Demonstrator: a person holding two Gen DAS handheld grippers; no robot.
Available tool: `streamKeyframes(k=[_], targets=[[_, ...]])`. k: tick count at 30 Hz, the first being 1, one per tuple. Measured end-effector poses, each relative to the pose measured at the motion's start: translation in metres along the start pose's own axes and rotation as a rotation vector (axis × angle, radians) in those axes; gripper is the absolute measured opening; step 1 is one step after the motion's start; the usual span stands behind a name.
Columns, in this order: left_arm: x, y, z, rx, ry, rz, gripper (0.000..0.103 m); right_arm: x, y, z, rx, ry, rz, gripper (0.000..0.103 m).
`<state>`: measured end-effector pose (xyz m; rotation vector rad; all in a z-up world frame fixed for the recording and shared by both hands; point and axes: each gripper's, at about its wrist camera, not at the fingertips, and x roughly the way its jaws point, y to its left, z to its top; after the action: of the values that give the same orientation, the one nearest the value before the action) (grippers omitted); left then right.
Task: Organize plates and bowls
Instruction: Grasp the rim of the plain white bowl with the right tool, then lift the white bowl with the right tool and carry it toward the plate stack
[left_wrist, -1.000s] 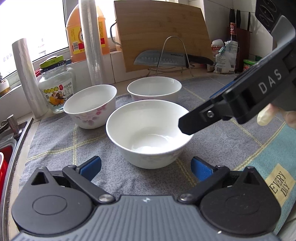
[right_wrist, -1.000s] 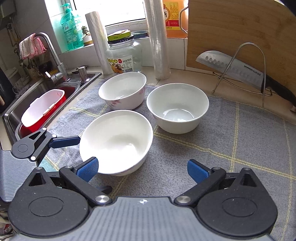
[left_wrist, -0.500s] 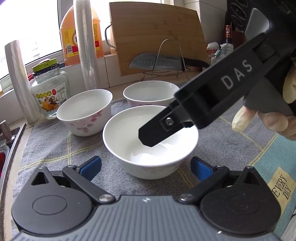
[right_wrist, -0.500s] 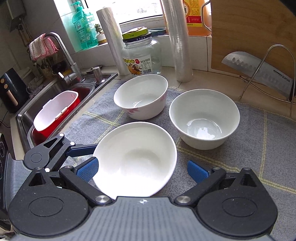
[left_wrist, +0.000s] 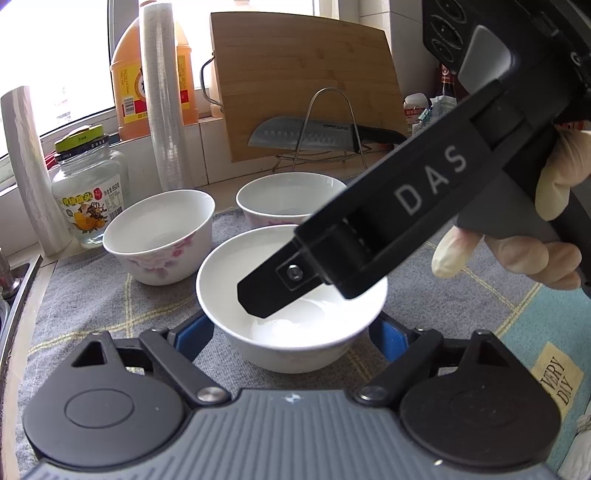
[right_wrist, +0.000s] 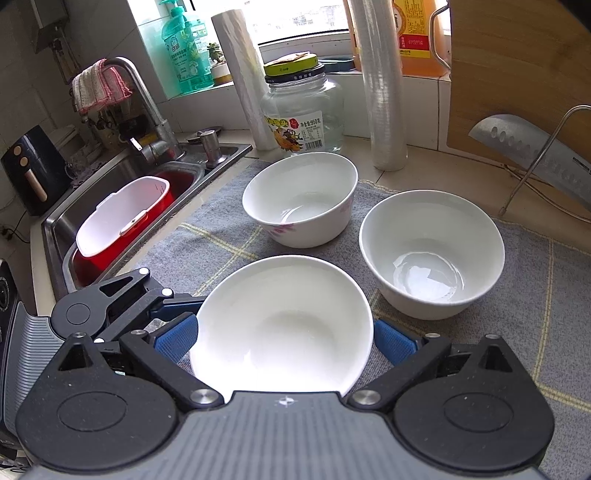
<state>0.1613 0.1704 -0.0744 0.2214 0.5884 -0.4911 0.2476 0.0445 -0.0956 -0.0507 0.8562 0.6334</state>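
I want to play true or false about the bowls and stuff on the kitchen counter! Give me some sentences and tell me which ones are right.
1. Three white bowls stand on the grey mat. True: the near bowl, the flowered bowl and the right bowl.
2. The bowls are stacked inside one another. False: each stands apart on the mat.
3. The left gripper has its jaws open on either side of the near bowl. True.
4. The knife lies inside a bowl. False: it rests on a wire rack in front of the wooden cutting board.
5. The glass jar has no lid. False: it wears a green and black lid.
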Motion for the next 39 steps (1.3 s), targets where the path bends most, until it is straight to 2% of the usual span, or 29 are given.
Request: streamKeyframes(k=[10,18,29,39], targets=[[0.0,0.001,-0.001,0.001,-0.005,-0.003,0.09,0.002,-0.006,0.002,0.034,0.01,0.02,0.098],[0.0,-0.001,0.0,0.007,-0.001,0.0,0.09,-0.002,-0.017,0.002,0.112,0.007,0.03,0.086],[-0.011,-0.005,0.01,0.022,0.009,-0.016,0.09,-0.018,-0.011,0.001,0.119,-0.01,0.023,0.086],[-0.022,-0.024,0.019,0.086,0.017,-0.081,0.09,-0.045,-0.011,-0.016,0.174,-0.024,-0.018,0.085]])
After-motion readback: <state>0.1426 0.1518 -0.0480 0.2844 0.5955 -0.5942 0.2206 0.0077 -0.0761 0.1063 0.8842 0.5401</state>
